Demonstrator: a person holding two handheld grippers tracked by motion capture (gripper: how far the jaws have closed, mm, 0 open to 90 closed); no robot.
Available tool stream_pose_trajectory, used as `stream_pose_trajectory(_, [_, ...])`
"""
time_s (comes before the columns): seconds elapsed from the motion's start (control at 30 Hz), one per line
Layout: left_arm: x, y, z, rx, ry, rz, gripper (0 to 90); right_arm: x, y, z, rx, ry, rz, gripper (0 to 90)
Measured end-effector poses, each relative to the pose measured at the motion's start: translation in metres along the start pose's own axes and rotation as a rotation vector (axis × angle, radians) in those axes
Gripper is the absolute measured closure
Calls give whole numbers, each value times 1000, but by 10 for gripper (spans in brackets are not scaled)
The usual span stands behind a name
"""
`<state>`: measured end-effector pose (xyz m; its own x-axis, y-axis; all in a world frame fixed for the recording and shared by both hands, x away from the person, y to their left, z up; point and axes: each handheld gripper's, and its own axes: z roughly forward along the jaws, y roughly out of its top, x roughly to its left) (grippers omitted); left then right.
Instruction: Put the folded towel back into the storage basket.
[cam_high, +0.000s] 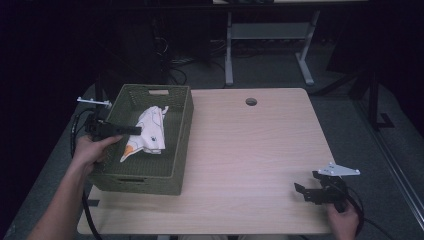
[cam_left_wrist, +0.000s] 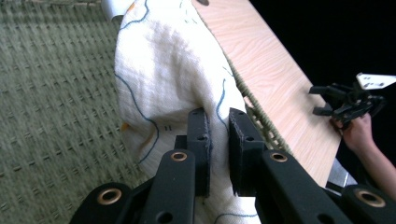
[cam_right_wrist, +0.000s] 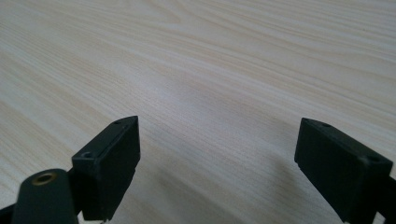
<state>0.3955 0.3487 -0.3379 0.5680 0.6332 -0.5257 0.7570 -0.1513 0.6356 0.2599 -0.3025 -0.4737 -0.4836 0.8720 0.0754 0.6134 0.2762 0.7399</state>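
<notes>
High view: left hand-held gripper pinches a white cloth inside the green woven basket.
Its jaws are clenched on a fold of the cloth, which hangs from them just over the basket floor, probably so the fabric can be lifted or set down without snagging the weave; the left forearm reaches over the near wall, gripper held level. Well off to that gripper's right, the right hand-held gripper rests released and empty on the tabletop.
</notes>
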Motion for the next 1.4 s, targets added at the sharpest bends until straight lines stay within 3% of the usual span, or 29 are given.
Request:
stream_pose_trajectory(0.2, [4,0,4,28,27,14,811,0,0,0,2,0,-1,138])
stream_pose_trajectory(0.5, [8,-2,19,136,89,104,813,1,0,2,12,4,-4,138])
stream_pose_trajectory(0.57, [9,0,20,132,120,124,813,0,0,2,9,3,-6,138])
stream_pose_trajectory(0.67, [12,2,19,103,172,114,702,-1,-1,1,8,3,0,138])
stream_pose_trajectory(1.0, [14,0,16,100,173,94,654,0,-1,3,16,4,-4,138])
stream_pose_trajectory(1.4, [4,-3,22,100,132,91,642,3,-1,2,16,4,-9,138])
